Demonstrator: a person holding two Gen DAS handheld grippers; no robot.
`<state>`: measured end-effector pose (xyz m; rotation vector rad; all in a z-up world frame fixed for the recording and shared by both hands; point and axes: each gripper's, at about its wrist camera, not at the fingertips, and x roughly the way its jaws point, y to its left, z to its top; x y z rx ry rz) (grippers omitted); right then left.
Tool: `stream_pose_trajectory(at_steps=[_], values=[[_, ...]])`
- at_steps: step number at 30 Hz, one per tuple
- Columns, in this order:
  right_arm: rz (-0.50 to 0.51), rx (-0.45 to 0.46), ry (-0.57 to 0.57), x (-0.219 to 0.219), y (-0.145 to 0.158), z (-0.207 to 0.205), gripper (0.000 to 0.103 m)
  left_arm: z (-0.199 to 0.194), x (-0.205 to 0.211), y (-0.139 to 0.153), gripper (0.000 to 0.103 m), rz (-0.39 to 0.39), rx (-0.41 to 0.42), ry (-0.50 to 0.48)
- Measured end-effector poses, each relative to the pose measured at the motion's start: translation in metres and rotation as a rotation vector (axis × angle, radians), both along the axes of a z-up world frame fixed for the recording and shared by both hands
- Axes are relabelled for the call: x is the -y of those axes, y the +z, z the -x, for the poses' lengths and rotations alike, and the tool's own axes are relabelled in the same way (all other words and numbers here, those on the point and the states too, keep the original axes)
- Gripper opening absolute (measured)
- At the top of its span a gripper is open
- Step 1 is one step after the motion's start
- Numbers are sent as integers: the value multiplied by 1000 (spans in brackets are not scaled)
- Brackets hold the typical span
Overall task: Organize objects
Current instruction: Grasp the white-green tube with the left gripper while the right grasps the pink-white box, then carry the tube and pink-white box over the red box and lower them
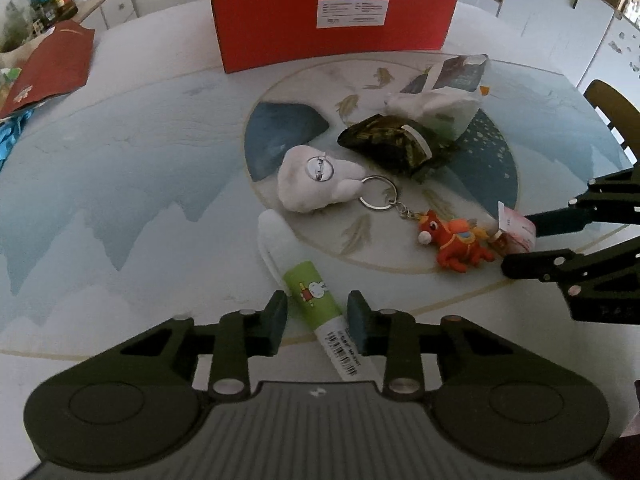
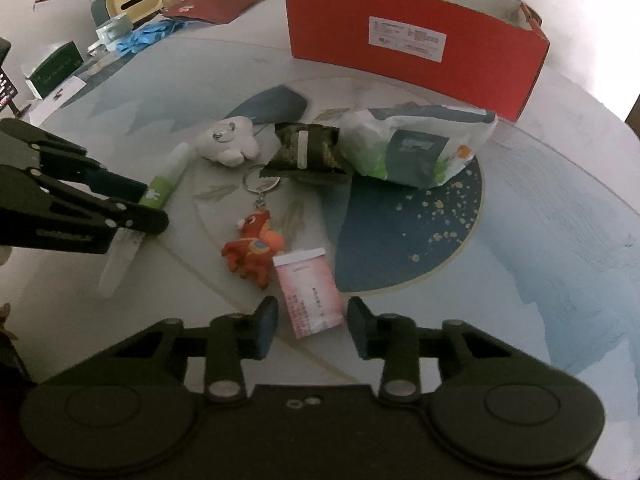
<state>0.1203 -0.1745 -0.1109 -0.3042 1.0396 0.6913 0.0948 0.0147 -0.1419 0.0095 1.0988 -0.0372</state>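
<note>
On the round table with the painted blue-mountain top (image 1: 120,208), two pickups are under way at once. Left gripper (image 1: 317,322) straddles the white tube with a green cartoon label (image 1: 310,292); its pads sit at the tube's sides, near or just touching, but a firm squeeze cannot be confirmed. Right gripper (image 2: 313,326) brackets the small pink-and-white paper sachet (image 2: 310,292) lying flat, with visible gaps either side — not gripping yet.

Behind them lie an orange rubber horse keychain (image 2: 252,250), a white plush cloud (image 2: 230,140), a dark green foil packet (image 2: 306,152) and a white tissue pack (image 2: 416,144), with the open red cardboard box (image 2: 416,40) beyond, likely the destination.

To do this well, close fully before lifting. The tube lies skewed across the jaws, so it may roll or swivel; grip near its middle. The thin sachet needs fingertips pressed down to the tabletop, or the pads will slide over it.
</note>
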Motion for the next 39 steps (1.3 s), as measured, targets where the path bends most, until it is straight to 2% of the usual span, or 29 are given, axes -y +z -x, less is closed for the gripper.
stream_pose_trajectory(at_steps=[1, 4, 11, 17, 24, 31, 39], values=[[-4, -6, -5, 1, 0, 0, 29, 0, -1, 0, 23, 6, 1, 6], [-19, -17, -31, 8, 3, -1, 28, -1, -6, 1, 17, 36, -2, 19], [-73, -28, -113, 25, 15, -7, 27, -2, -9, 4, 17, 87, -8, 15], [-122, -12, -158, 35, 32, -10, 27, -2, -12, 19, 17, 135, 11, 20], [-169, 35, -185, 38, 55, -16, 27, -6, -13, 50, 17, 197, 79, 13], [-186, 104, -211, 37, 78, -36, 26, -27, -12, 75, 17, 234, 141, 5], [-186, 206, -235, 35, 107, -68, 26, -65, -8, 103, 17, 212, 224, -34]])
